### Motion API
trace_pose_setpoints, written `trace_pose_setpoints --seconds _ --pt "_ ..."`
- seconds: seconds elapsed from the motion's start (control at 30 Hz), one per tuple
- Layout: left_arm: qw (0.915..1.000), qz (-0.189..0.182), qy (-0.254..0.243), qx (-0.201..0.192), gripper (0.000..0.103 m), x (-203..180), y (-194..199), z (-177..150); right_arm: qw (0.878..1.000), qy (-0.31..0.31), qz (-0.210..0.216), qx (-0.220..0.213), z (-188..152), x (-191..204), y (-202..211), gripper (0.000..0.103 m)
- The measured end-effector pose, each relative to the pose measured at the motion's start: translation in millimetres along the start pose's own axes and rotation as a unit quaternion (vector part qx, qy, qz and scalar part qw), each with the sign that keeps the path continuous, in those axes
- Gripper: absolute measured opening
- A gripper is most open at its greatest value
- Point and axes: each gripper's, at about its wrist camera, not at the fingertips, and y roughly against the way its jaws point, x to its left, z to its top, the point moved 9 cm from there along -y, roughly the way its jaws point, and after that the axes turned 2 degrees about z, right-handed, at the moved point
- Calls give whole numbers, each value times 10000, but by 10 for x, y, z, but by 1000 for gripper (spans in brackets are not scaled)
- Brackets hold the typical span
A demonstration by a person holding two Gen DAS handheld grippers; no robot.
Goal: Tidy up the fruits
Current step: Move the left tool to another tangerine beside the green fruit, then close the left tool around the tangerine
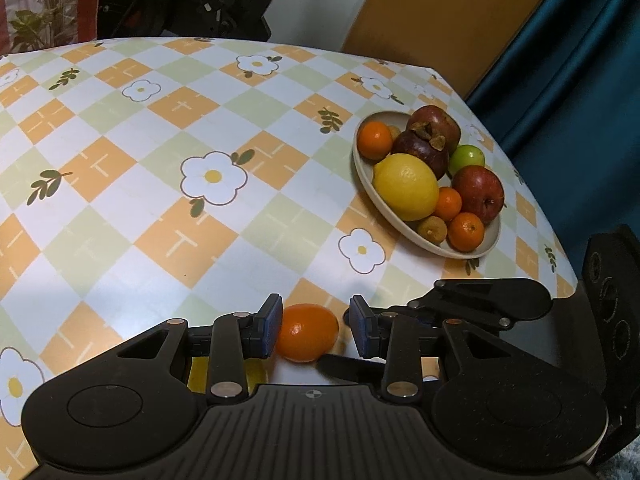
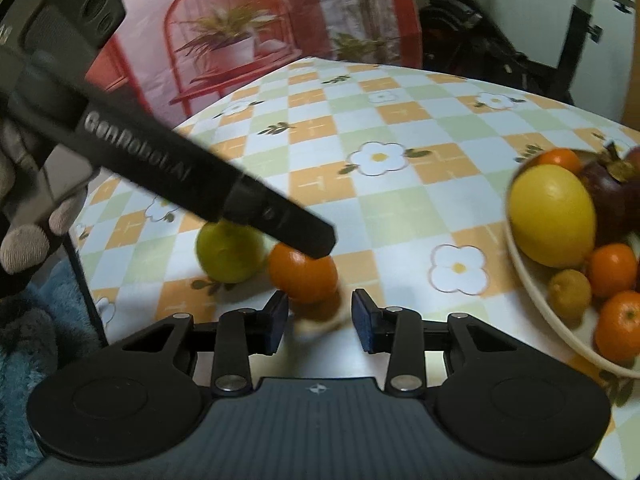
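My left gripper (image 1: pixel 316 330) brackets the loose tangerine (image 1: pixel 307 332) on the tablecloth (image 1: pixel 160 200), one pad touching, the other just clear, so nothing is gripped. It should be light, round, slick-skinned and prone to roll; I'd pinch across its middle. My right gripper (image 2: pixel 320 322) stands open and empty behind it. A green fruit (image 2: pixel 228 254), perhaps a lime, sits beside it; the bowl (image 1: pixel 362 176) is nearly full.

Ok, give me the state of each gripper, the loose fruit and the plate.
orange: on the table, outside the plate.
green fruit: on the table, beside the orange.
plate: piled with fruit.
left gripper: open, one pad touching the orange, the other apart.
right gripper: open, nothing between.
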Motion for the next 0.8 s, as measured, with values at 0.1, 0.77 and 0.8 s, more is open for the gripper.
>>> trace_pose_setpoints --seconds 0.1,0.77,0.8 --pt "9999 19 131 42 39 66 -6 11 10000 -10 -22 -20 4 -6 10 38" --pt "9986 -207 261 411 38 48 -179 -46 10000 35 62 -66 25 70 -50 39" --pt "9987 -201 244 395 38 33 -182 -47 10000 34 49 -74 22 65 -41 39"
